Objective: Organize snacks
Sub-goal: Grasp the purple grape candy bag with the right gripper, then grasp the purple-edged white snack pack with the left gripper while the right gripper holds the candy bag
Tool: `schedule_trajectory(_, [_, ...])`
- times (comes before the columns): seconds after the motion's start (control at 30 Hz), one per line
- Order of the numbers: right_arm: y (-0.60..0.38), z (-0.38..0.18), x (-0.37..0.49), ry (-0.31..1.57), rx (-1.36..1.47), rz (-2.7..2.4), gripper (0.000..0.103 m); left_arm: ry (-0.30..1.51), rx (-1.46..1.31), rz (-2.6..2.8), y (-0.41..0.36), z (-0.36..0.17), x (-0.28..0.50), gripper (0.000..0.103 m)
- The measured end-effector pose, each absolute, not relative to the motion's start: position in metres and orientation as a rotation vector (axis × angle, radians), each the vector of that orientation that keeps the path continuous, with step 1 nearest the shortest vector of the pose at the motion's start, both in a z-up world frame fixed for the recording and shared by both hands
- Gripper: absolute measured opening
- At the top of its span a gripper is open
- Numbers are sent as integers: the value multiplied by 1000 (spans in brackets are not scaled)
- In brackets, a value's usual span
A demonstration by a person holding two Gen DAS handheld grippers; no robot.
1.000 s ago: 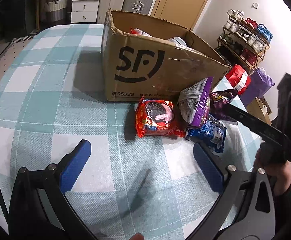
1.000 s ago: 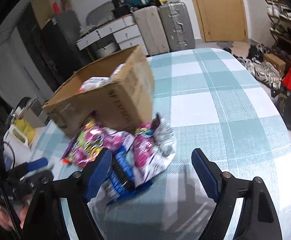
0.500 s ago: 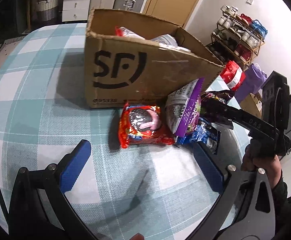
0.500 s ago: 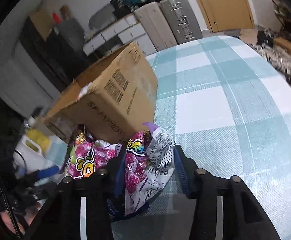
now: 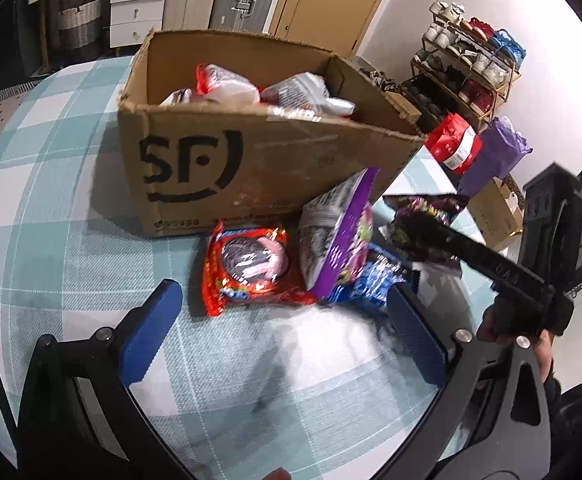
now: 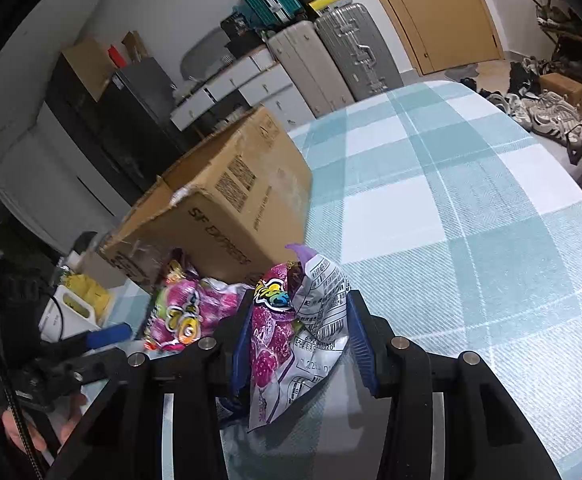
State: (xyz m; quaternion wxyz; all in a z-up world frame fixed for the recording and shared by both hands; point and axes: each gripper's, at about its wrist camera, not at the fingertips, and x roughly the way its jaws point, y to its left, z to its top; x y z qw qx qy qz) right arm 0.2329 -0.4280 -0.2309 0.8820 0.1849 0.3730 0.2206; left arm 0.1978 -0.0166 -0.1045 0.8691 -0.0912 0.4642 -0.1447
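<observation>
Grip set — right gripper [image 6: 297,344] clamped on purple snack bag [image 6: 303,328].
Lift clear, drop in box [image 6: 227,208] — left gripper [image 5: 283,344] apart, empty.

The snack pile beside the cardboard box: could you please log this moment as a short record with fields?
surface: checked tablecloth
container: cardboard box, open at the top, packets already inside
right gripper: shut on the purple snack bag
left gripper: open, empty, above the cloth in front of the pile
red packet: flat on the cloth against the box front
blue packet: under the other purple bag, which leans on the box
</observation>
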Motion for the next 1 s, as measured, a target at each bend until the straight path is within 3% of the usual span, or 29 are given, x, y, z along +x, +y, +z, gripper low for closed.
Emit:
schedule_trajectory(0.33, [-443, -214, 206, 732, 395, 464, 44, 965, -152, -348, -47, -97, 217, 101])
schedule_trajectory(0.43, [-448, -208, 196, 720, 402, 467, 44, 970, -136, -349, -54, -100, 227, 96])
schedule_trajectory(0.67, [-460, -198, 171, 700, 401, 463, 44, 982, -64, -336, -68, -116, 245, 70])
schedule_trajectory(0.77, [-461, -195, 164, 698, 393, 457, 44, 976, -34, -369, -76, -117, 247, 40])
schedule_trajectory(0.87, [-462, -194, 159, 696, 395, 457, 44, 971, -17, -385, -80, -115, 247, 30])
schedule_trajectory(1.0, [-459, -189, 152, 690, 394, 461, 44, 972, -40, -393, -76, -113, 246, 27])
